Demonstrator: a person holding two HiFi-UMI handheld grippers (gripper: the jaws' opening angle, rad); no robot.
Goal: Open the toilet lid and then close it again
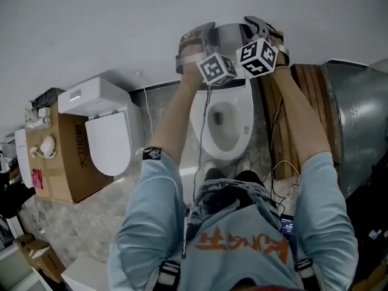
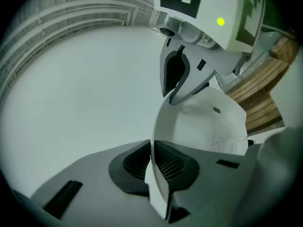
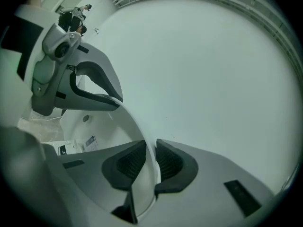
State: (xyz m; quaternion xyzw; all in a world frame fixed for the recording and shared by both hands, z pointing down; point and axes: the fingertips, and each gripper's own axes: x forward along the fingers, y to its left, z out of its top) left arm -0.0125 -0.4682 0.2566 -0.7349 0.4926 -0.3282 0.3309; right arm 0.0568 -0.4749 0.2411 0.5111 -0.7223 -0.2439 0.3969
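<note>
A pale wall [image 1: 91, 23] fills most of what is in front of the person, with a stack of wooden planks [image 1: 306, 96] leaning off to the right and a spare toilet [image 1: 109, 135] standing to the left. The toilet [image 1: 203, 123] that matters sits right at the person's feet, its bowl open to view. The toilet lid [image 1: 229, 34] is up at arm's length above the bowl, standing close to upright, I think, though the steep downward look makes its tilt hard to judge.

Both claws have it by the thin rim. The left gripper [image 2: 152, 167] is pinched tight on the lid's edge, pads pressed against both faces. The right gripper [image 3: 147, 162] is closed narrow on the same curved rim a little further round, so the lid's white underside (sticker and all) spreads out between the two.

The worry is that edge grip — ribbed pads on a slick, thin lip. If either claw loosens or the hands pull apart, the rim could slide out and the lid would drop hard onto the seat. Uneven rolling of the two wrists could also twist the lid against its hinges.
</note>
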